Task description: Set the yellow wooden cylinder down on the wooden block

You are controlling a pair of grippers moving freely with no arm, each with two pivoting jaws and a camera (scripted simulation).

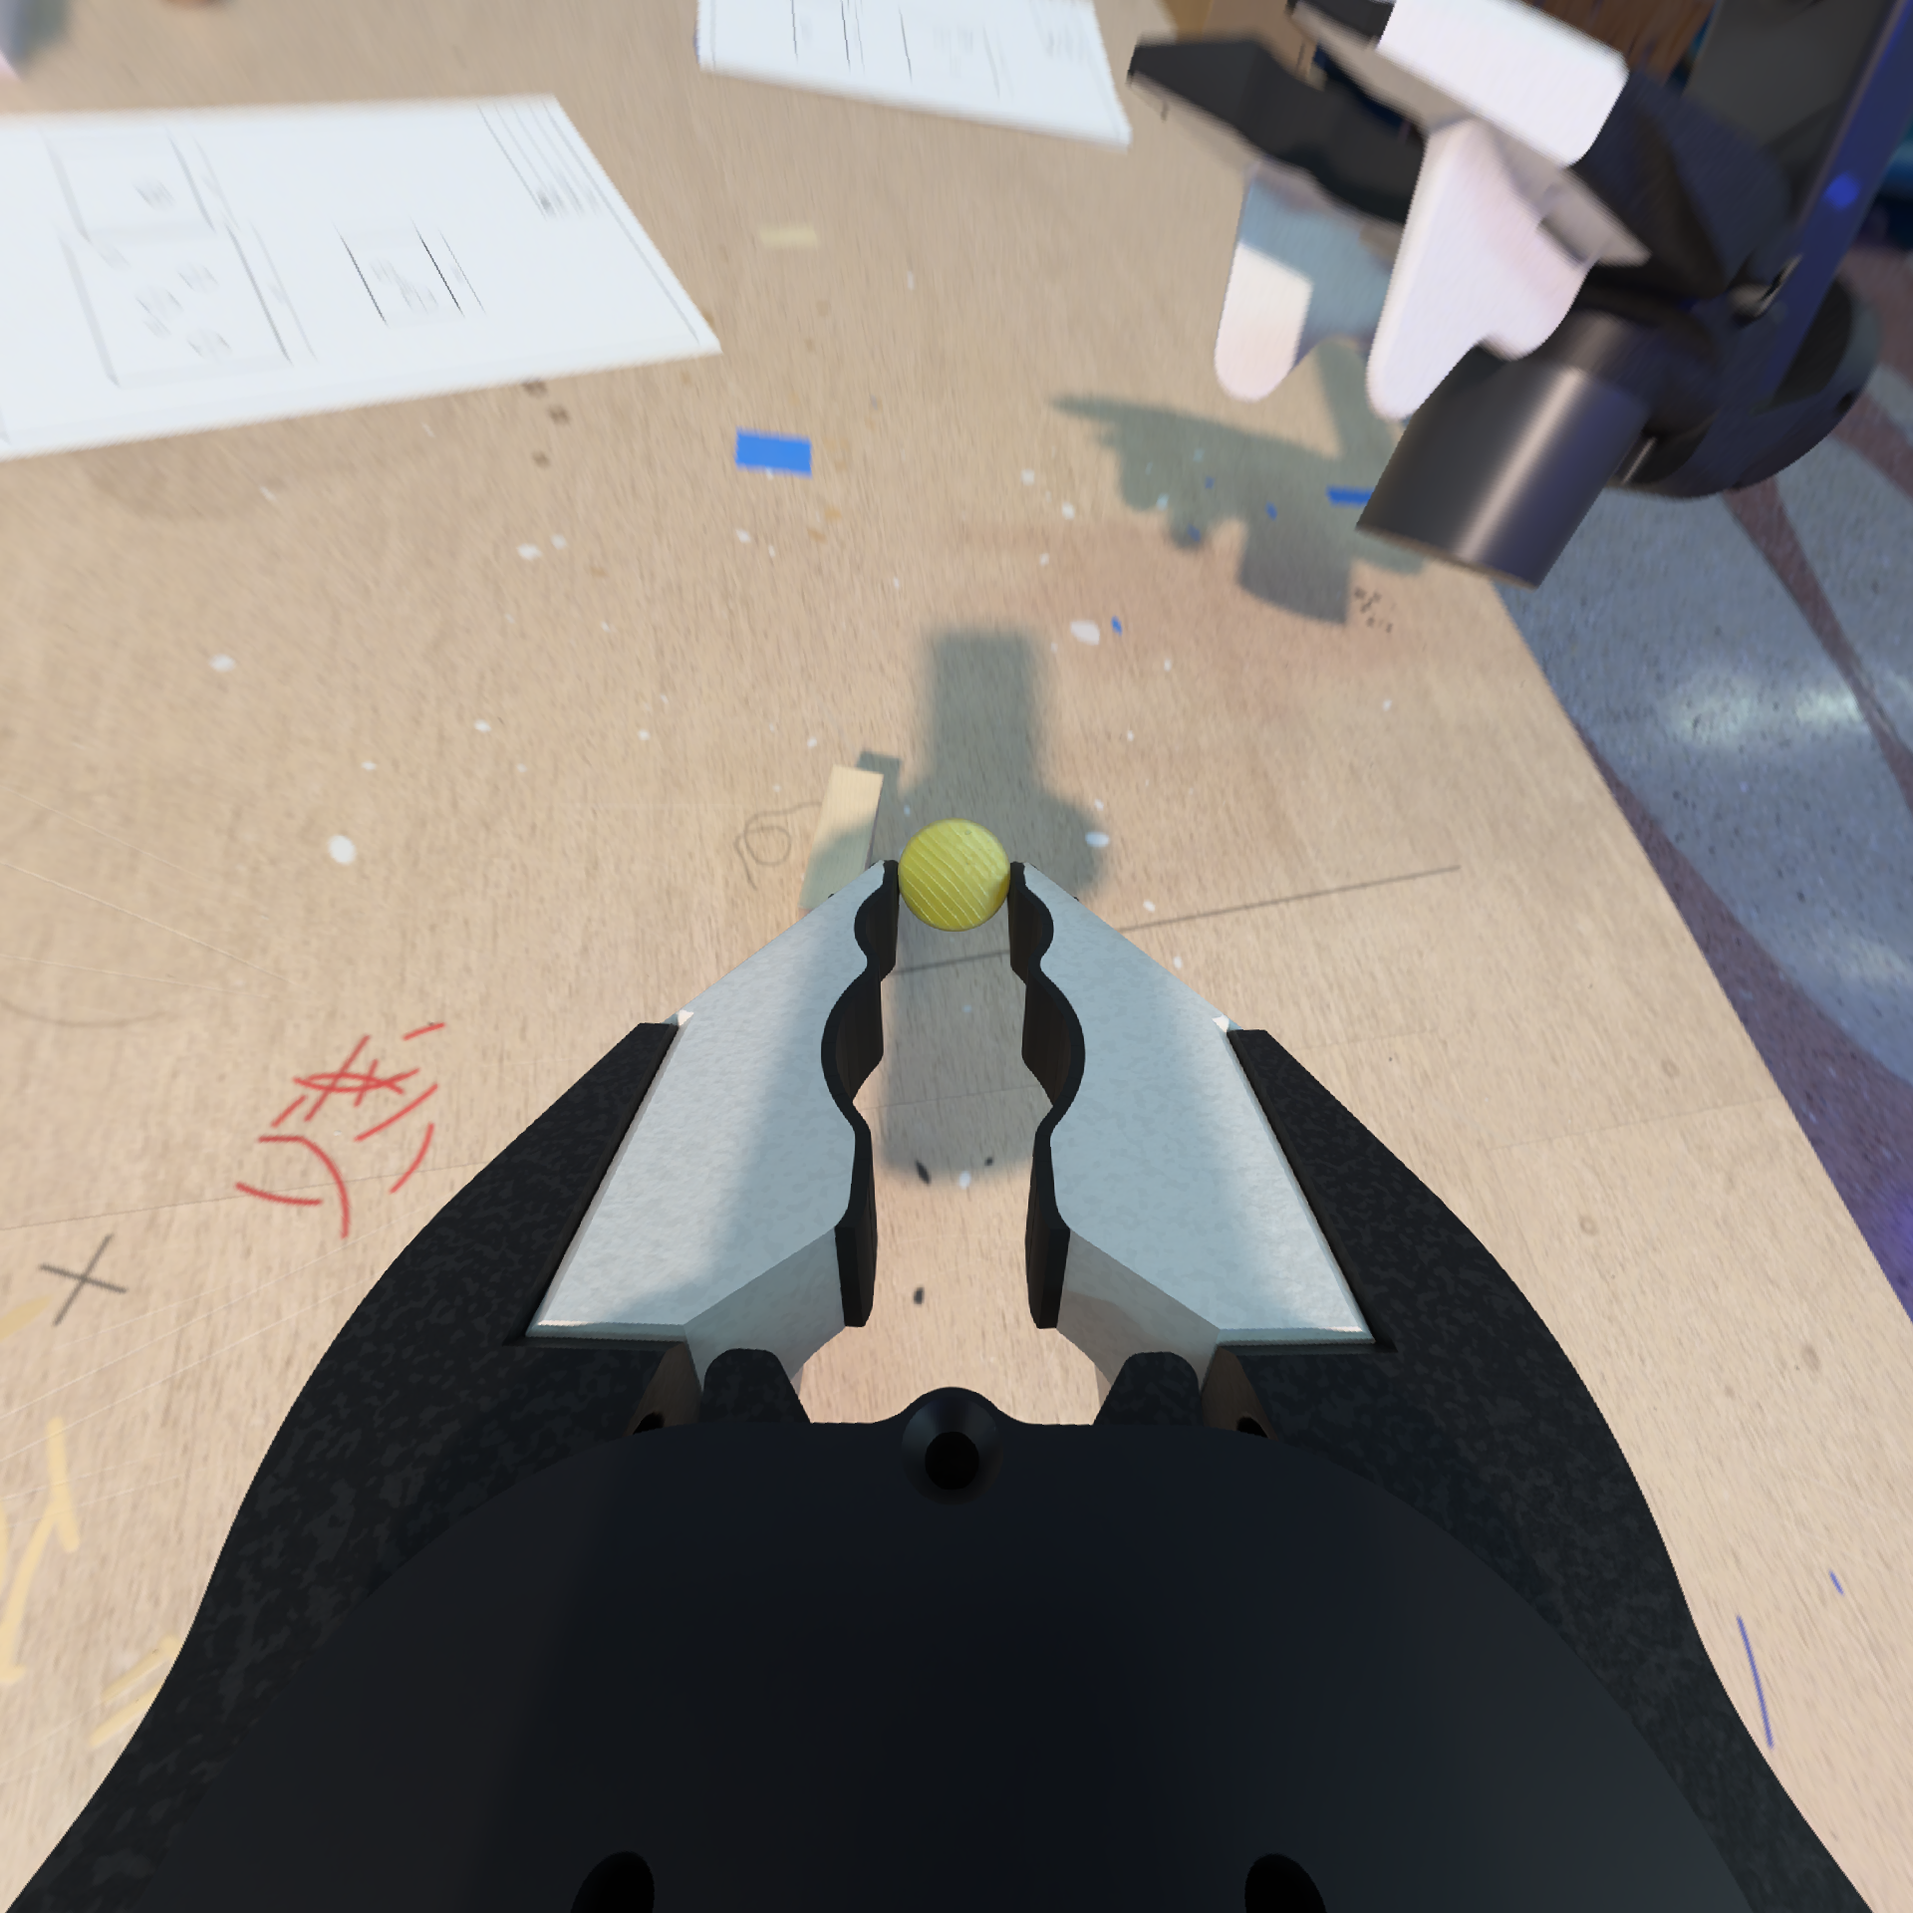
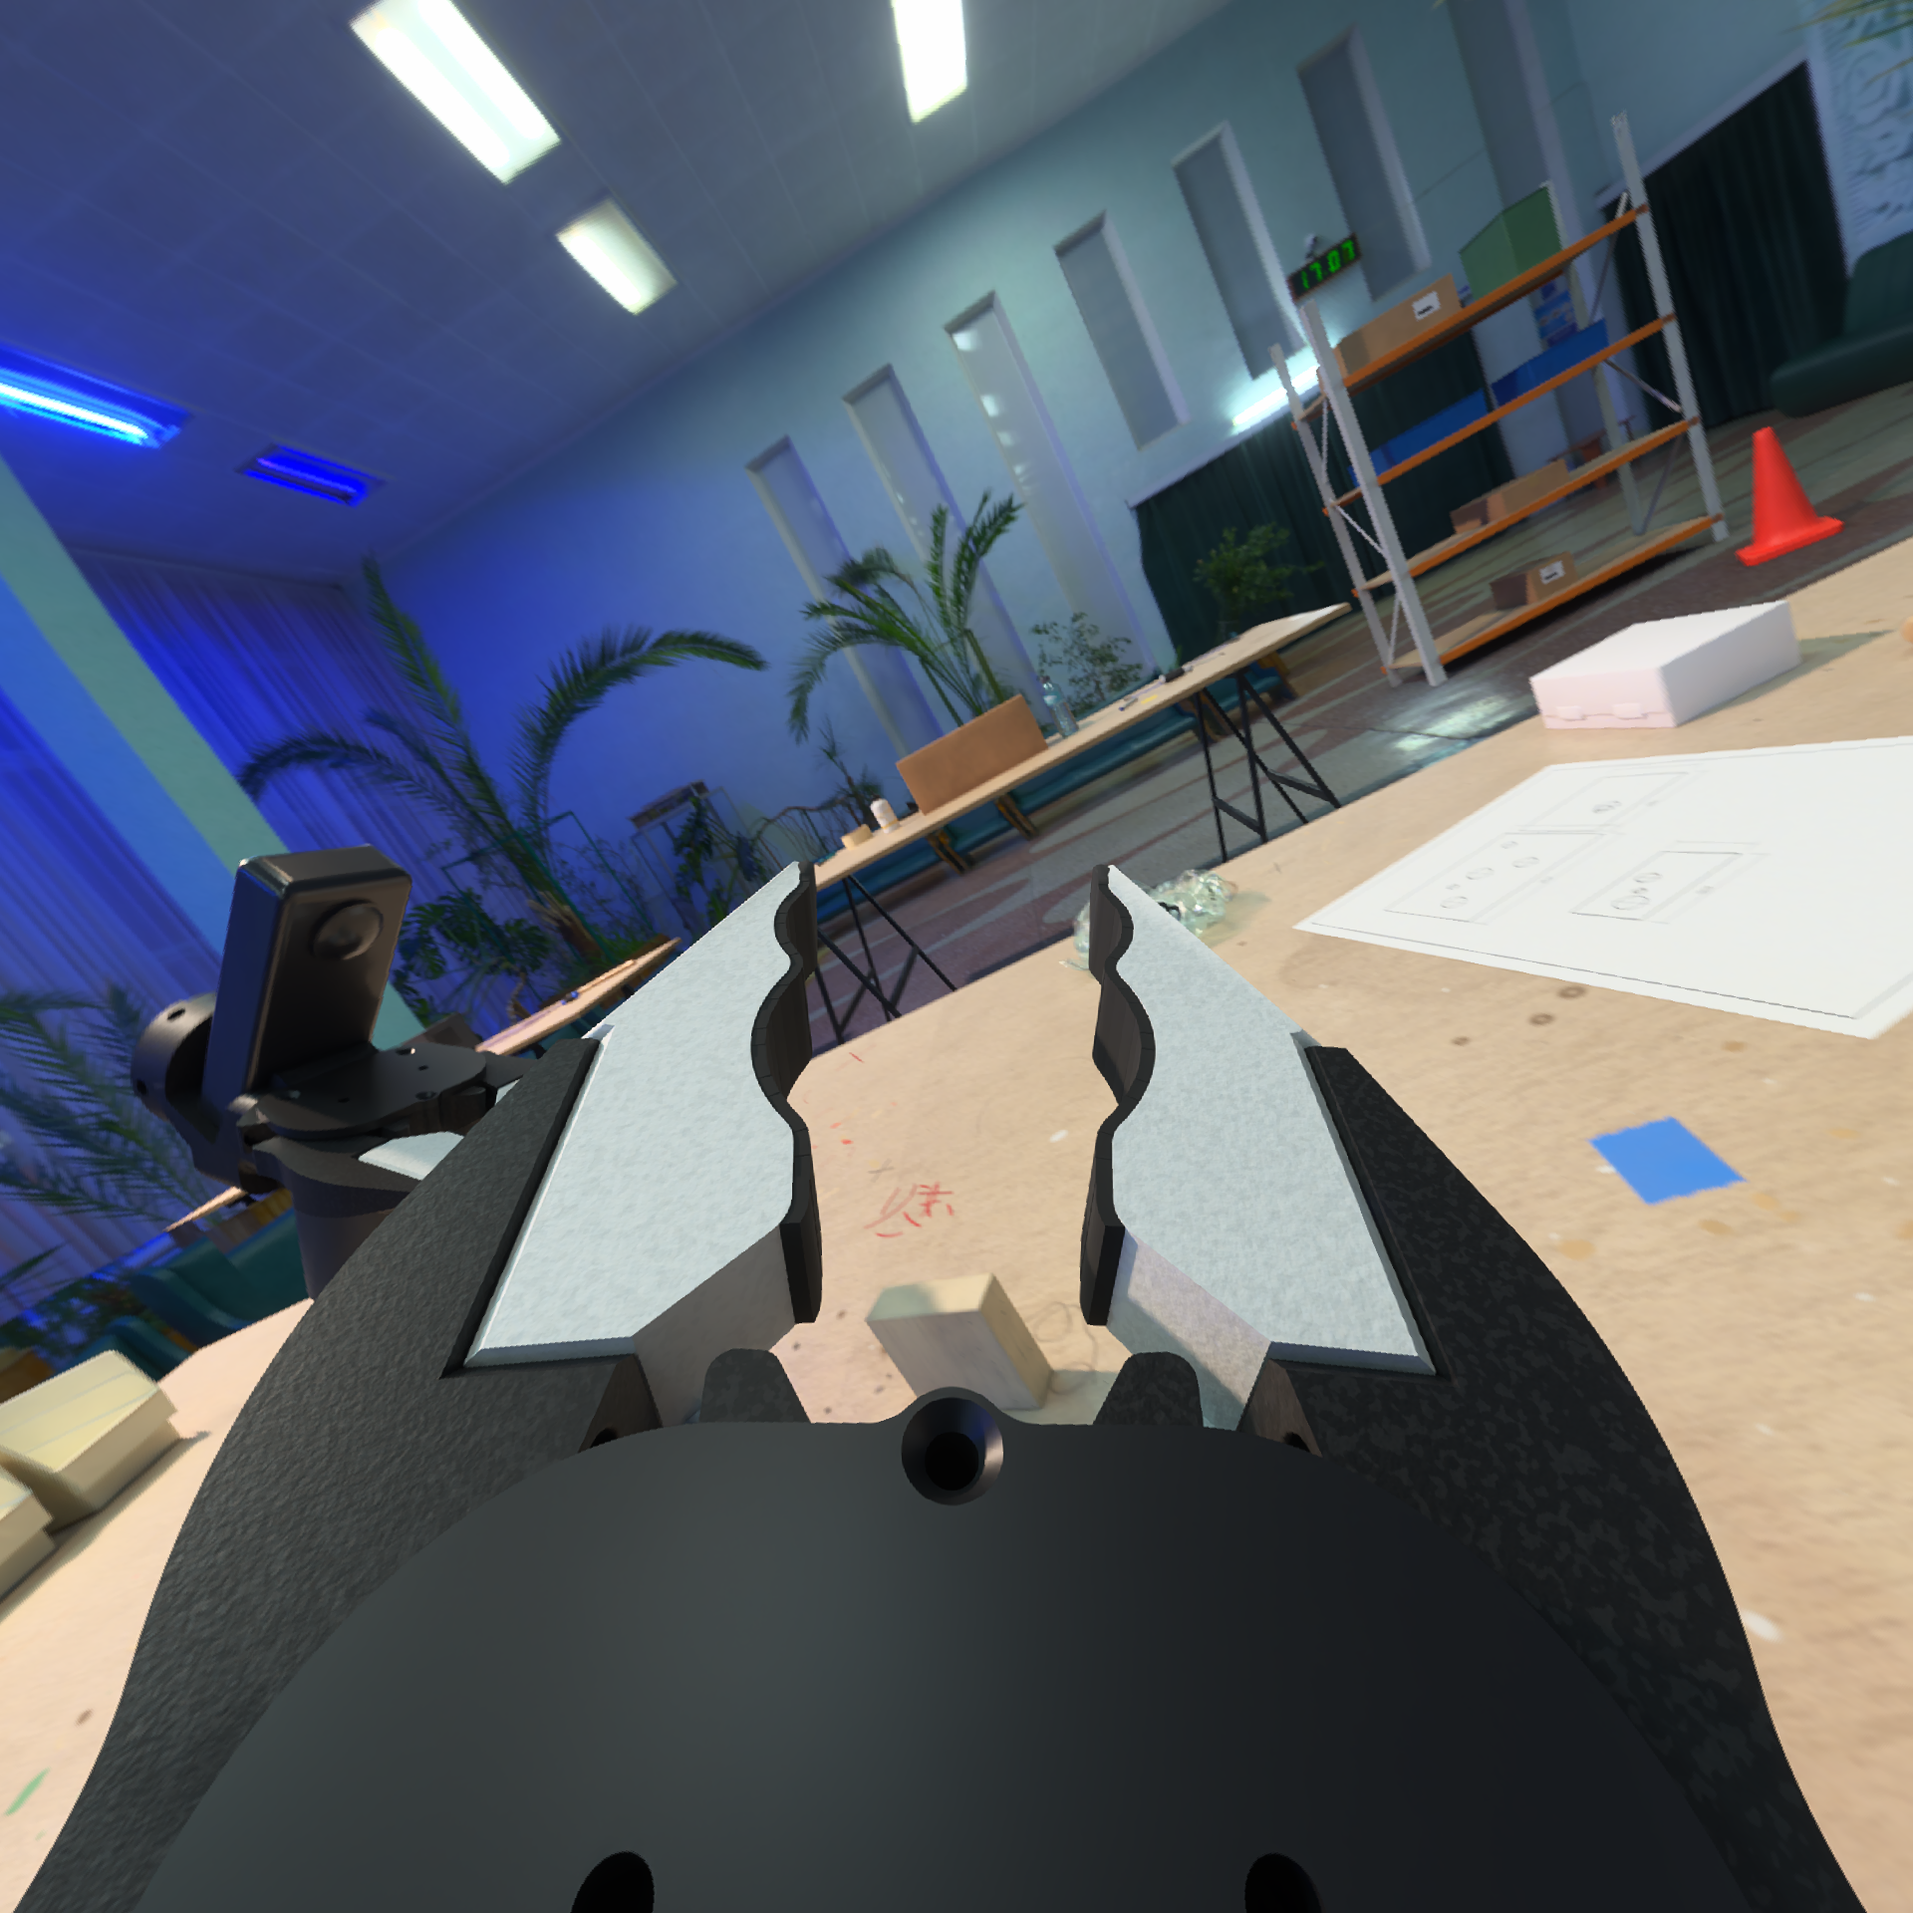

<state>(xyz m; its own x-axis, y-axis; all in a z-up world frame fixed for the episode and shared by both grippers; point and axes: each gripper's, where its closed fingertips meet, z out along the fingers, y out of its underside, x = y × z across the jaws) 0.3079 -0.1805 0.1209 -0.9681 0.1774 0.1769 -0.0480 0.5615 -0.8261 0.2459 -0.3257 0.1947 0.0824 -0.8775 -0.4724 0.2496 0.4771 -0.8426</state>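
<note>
My left gripper (image 1: 952, 903) is shut on the yellow wooden cylinder (image 1: 952, 870), which I see end-on between the fingertips, held above the table. The pale wooden block (image 1: 844, 841) lies on the table just left of and below the cylinder, partly hidden by my left finger. My right gripper (image 2: 952, 890) is open and empty, tilted up toward the room. The block also shows in the right wrist view (image 2: 958, 1335), low between the finger bases. In the left wrist view my right gripper (image 1: 1335, 368) hovers open at the upper right.
White printed sheets (image 1: 311, 259) (image 1: 911, 52) and blue tape (image 1: 773, 452) lie farther out on the table. The table edge (image 1: 1615, 787) runs along the right. A white box (image 2: 1667, 663), a sheet (image 2: 1656, 880) and pale blocks (image 2: 83, 1439) show in the right wrist view.
</note>
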